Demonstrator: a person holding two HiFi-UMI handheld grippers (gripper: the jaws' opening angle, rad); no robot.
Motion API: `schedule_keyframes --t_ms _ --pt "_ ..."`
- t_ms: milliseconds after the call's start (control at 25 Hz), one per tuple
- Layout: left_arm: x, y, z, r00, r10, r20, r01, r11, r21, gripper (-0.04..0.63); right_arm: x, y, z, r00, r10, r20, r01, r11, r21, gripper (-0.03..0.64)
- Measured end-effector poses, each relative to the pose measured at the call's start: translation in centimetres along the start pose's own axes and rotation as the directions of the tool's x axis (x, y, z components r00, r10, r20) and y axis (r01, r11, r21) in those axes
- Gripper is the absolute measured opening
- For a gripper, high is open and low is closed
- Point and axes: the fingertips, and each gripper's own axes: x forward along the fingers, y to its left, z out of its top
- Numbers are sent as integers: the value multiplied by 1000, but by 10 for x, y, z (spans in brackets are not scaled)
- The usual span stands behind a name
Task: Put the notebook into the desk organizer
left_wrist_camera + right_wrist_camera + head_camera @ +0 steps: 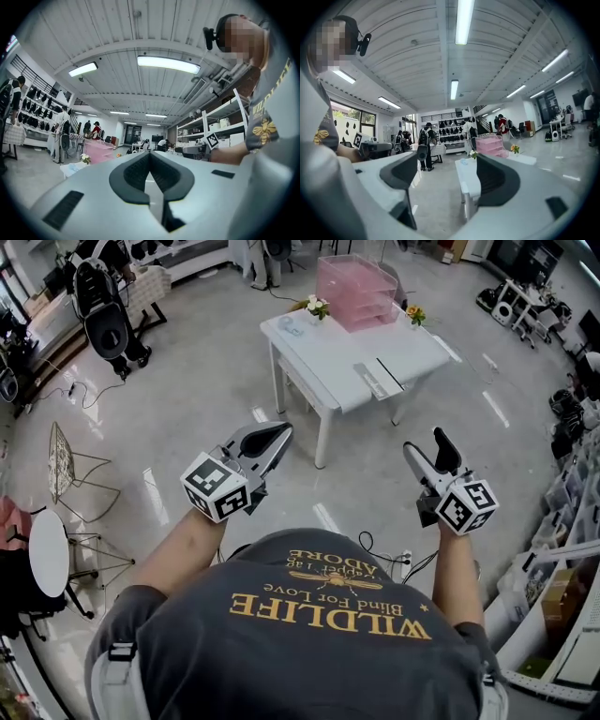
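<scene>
Two grippers we hold up in the head view, the left gripper (281, 432) and the right gripper (427, 446), both well short of the white table (323, 352). On it the notebook (401, 371) lies flat near the front, apart from the pink desk organizer (356, 292) at the back. In the left gripper view we see jaws pressed together, empty. In the right gripper view we see jaws spread wide with nothing between them.

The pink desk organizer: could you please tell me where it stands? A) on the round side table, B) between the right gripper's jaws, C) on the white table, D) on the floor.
C: the pink desk organizer sits on the white table, at its far end.
</scene>
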Motion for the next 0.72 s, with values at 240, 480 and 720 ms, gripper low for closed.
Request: schedule_keyframes --t_ms 240,480,720 --pt "22 23 -5 1000 1 -4 -1 1000 -3 2 28 -25 -3 1000 -2 -5 2 1000 16 377" --pt "57 87 -2 999 -52 4 52 999 -11 2 85 -52 0 998 -55 -25 55 998 20 377" --pt "121 186 5 985 -175 -4 175 985 3 2 172 -92 10 986 -160 -34 161 986 29 377"
